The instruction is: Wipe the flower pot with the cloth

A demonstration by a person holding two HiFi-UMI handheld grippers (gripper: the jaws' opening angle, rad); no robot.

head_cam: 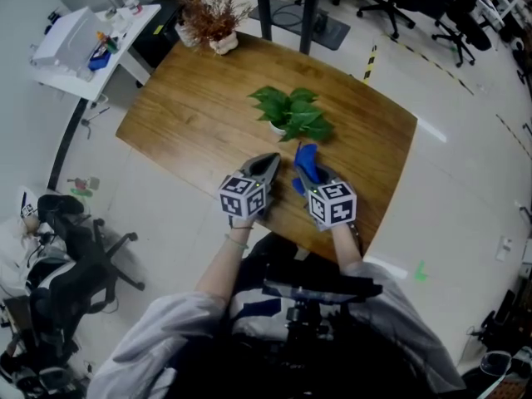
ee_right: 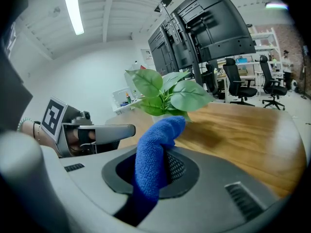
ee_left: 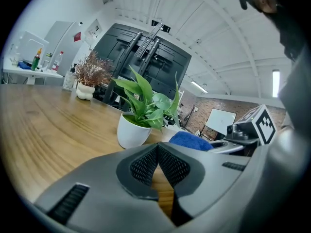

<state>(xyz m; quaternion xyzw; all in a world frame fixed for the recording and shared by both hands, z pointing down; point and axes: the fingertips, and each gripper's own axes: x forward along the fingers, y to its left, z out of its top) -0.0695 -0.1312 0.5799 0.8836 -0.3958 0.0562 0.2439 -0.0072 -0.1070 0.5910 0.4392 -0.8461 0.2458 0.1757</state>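
Observation:
A white flower pot (head_cam: 278,127) (ee_left: 131,130) with a green leafy plant (head_cam: 293,112) (ee_right: 165,93) stands in the middle of the wooden table (head_cam: 191,115). My right gripper (head_cam: 306,173) (ee_right: 158,166) is shut on a blue cloth (head_cam: 307,161) (ee_right: 154,154) that sticks up from its jaws, just short of the pot. Beside it on the left, my left gripper (head_cam: 268,166) (ee_left: 156,149) is shut with nothing between its jaws, pointing at the pot. The blue cloth (ee_left: 190,141) also shows at the right in the left gripper view.
A small white pot of dried reddish twigs (head_cam: 214,22) (ee_left: 90,79) stands at the table's far edge. A white side table (head_cam: 83,44) with bottles is at the far left. Office chairs (head_cam: 71,256) stand on the floor to the left.

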